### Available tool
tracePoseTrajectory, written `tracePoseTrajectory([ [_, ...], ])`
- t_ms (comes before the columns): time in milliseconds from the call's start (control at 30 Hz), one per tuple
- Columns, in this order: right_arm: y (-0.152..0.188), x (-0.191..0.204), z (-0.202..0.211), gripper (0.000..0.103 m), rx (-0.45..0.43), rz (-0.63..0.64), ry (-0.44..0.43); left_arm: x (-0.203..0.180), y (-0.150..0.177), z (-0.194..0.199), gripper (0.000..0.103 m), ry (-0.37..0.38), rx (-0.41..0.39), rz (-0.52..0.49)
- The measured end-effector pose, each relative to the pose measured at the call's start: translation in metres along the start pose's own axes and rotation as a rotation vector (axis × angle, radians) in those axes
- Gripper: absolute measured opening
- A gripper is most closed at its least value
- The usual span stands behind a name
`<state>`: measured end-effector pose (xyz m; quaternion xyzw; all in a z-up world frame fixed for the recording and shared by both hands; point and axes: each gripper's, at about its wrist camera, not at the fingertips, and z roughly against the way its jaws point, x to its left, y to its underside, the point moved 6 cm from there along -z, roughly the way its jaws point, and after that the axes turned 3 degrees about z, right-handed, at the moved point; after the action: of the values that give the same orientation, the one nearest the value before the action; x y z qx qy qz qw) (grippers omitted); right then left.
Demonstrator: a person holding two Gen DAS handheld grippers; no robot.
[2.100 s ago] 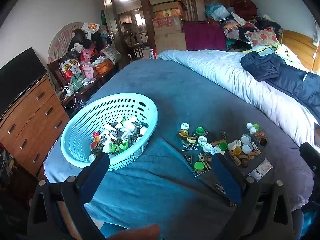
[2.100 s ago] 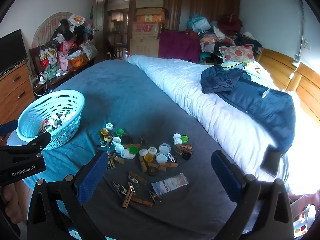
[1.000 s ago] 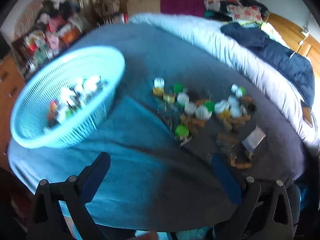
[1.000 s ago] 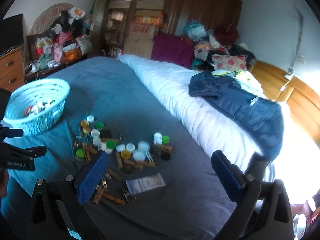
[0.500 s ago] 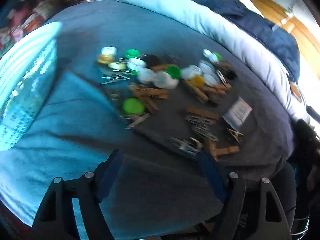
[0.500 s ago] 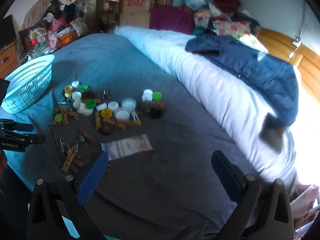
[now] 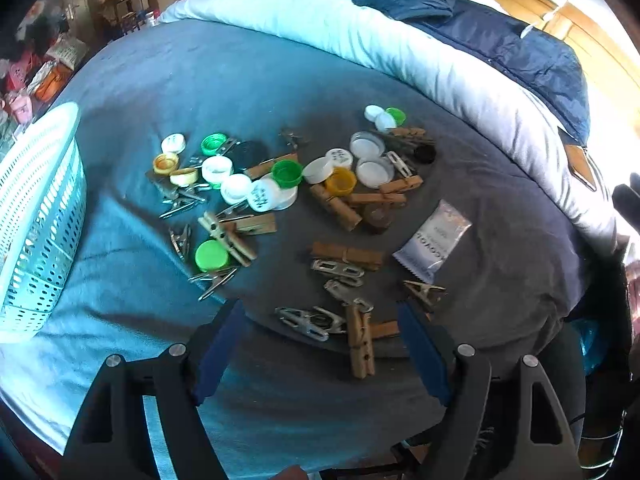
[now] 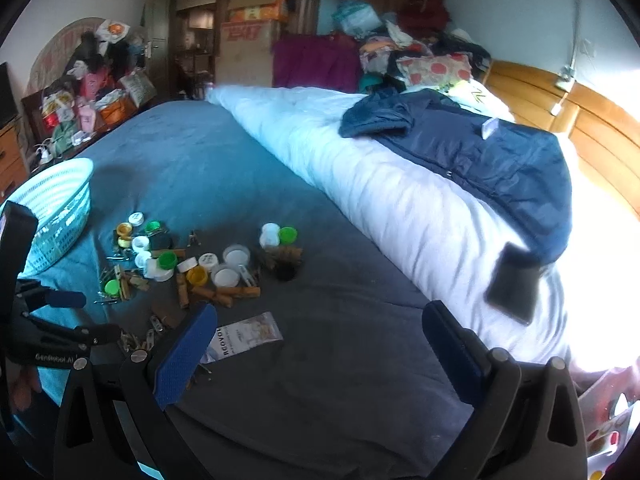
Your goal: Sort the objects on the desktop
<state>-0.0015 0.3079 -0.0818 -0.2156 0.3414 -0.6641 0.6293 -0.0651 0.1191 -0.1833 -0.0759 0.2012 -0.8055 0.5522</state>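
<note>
Left gripper (image 7: 320, 344) spread wide, holding nothing, low centre of frame; wooden clothespin (image 7: 361, 344) and metal clips (image 7: 308, 322) between its fingers, not touching. Right gripper (image 8: 320, 344) wide open, empty, sachet (image 8: 244, 338) just right of its left finger. Bottle caps (image 7: 286, 174) mid-frame beyond; basket (image 7: 36, 216) at left edge.

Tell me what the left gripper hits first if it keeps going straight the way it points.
Probably the metal clip and wooden clothespin lying between the open fingers of the left gripper, on the grey cloth. Depth is uncertain.
</note>
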Motion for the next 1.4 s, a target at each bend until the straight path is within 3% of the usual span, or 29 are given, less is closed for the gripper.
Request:
tracePoseTrajectory([
  [300,0.005,-0.012,-0.005,0.103,0.032,-0.013,0.053,-0.012,-0.004,0.002,0.08,-0.007,-0.005,-0.029],
  [1000,0.009,-0.012,-0.014,0.103,0.05,-0.01,0.066,-0.008,-0.003,-0.002,0.08,-0.013,-0.001,-0.023],
  [1267,0.029,-0.019,-0.035,0.103,0.084,-0.029,0.002,0.016,0.006,-0.016,0.08,-0.071,0.022,0.003],
  [1367,0.042,-0.021,-0.052,0.103,0.113,-0.053,-0.055,0.023,0.009,-0.024,0.081,-0.054,0.035,0.011],
  [1400,0.045,-0.021,-0.057,0.102,0.121,-0.056,-0.064,0.024,0.011,-0.028,0.089,-0.04,0.036,-0.004],
])
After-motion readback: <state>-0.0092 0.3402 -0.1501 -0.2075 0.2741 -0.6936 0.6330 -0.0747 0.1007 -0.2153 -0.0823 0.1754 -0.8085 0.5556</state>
